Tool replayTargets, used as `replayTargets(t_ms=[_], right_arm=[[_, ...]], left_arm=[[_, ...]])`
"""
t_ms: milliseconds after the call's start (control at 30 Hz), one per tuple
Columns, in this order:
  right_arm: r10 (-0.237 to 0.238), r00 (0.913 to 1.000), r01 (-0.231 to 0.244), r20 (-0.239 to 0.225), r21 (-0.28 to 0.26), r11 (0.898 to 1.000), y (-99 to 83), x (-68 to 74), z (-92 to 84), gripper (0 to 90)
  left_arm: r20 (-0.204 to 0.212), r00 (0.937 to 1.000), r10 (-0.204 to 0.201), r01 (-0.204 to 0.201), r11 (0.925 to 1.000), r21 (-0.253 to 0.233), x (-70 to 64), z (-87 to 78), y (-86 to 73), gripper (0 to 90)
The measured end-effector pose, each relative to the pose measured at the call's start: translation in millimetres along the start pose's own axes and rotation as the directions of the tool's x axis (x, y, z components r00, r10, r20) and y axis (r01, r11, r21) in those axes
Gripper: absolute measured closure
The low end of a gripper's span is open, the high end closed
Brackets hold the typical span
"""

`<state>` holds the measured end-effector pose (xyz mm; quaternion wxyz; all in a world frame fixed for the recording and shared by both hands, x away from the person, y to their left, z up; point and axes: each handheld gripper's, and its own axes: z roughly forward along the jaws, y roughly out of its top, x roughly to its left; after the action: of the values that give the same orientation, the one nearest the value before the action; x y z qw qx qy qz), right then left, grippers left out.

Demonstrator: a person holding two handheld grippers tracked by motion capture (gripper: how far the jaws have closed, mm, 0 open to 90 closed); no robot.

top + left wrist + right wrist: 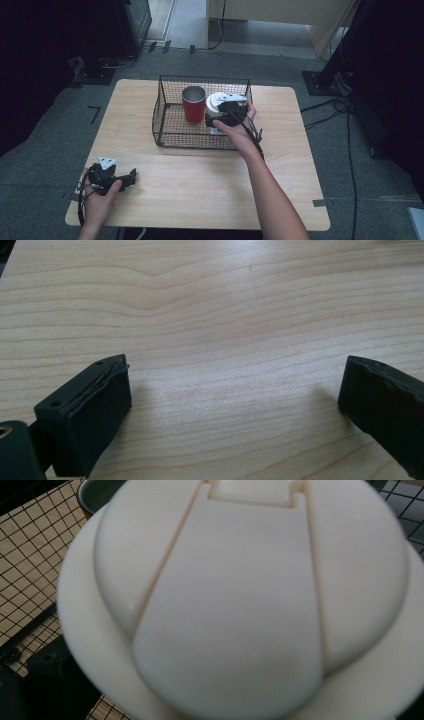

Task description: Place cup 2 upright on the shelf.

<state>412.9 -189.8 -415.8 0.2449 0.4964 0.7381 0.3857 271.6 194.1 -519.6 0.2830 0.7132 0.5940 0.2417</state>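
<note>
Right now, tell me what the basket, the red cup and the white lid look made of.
Basket: thin black wire mesh, likely coated metal, open grid. Red cup: matte red outside, grey metallic-looking rim and inside, possibly steel. White lid: smooth, cream-white moulded plastic with seams, faint sheen.

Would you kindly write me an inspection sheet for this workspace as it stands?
Surface: wooden table, bare at the front.
Job's things: wire basket holding a red cup and a white-lidded cup.
Clutter: nothing seen.
Grippers: left gripper low over the table, jaws wide apart, holding nothing; right gripper at the white-lidded cup inside the basket, grip unclear.
Cables: floor cables right of the table.
Surroundings: grey carpet, dark stands.
</note>
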Motion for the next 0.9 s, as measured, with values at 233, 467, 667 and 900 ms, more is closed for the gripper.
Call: replayTargets(t_ms=[233,467,667,900], right_arm=[[-0.028,0.9984,0.029,0.049,-0.032,0.999,-1.1,1.6,-12.7,0.0],[-0.048,0.9980,0.050,0.040,-0.053,0.997,-3.1,2.6,-27.2,0.1],[-0.054,0.9981,0.056,0.029,-0.080,0.995,-6.1,2.8,-40.8,0.4],[-0.056,0.9983,0.057,0.017,-0.116,0.992,-9.2,0.5,-59.2,0.4]], left_arm=[[0.000,1.0000,0.000,0.000,1.0000,0.000,0.0,0.0,0.0,1.4],[0.000,1.0000,0.000,0.000,1.0000,0.000,-0.1,0.1,0.0,1.4],[0.000,1.0000,0.000,0.000,1.0000,0.000,-0.1,0.0,0.0,1.4],[-0.001,1.0000,-0.002,0.002,1.0000,-0.002,-0.3,0.2,0.0,1.4]])
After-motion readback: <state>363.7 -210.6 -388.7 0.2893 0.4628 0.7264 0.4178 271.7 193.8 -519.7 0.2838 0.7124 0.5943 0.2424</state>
